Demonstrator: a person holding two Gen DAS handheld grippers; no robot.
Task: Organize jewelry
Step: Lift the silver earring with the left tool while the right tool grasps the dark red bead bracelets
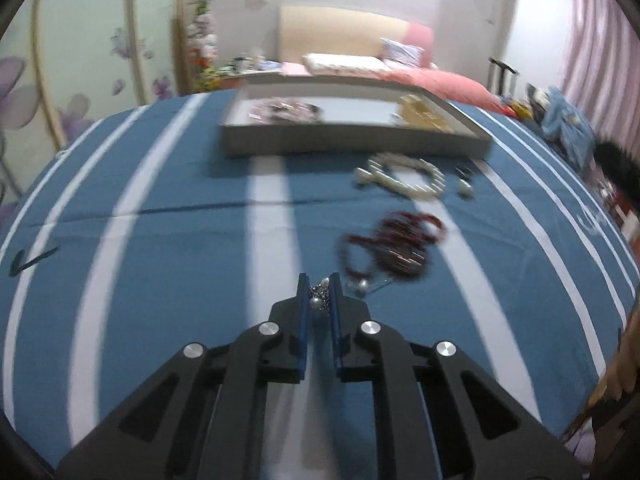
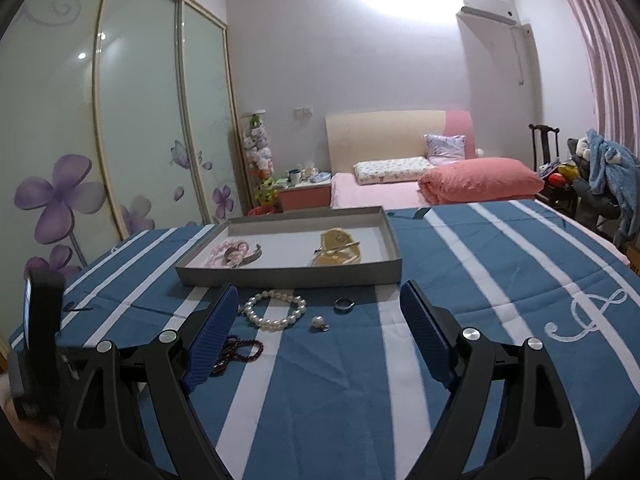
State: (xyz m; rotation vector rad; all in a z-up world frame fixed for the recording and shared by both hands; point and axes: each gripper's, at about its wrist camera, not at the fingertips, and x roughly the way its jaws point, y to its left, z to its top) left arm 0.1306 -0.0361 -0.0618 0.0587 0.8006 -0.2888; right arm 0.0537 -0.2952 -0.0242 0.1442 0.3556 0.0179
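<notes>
Left gripper (image 1: 320,290) pinches a beaded pearl piece (image 1: 319,298) — grey tray (image 1: 352,146) straight ahead toward the table's far edge; right gripper (image 2: 316,304) spread, empty.

Pearl bracelet (image 2: 274,309), ring (image 2: 345,304), pearl pendant (image 2: 319,323) beside grey tray (image 2: 288,278)

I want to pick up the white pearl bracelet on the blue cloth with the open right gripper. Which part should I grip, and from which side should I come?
Probably from above, taking the near arc of the pearl bracelet. It lies flat as an open ring, so one finger can go inside the loop and one outside, closing across the single strand. The right gripper is open wide enough. The near side lies farthest from the gray tray wall behind it.
</notes>
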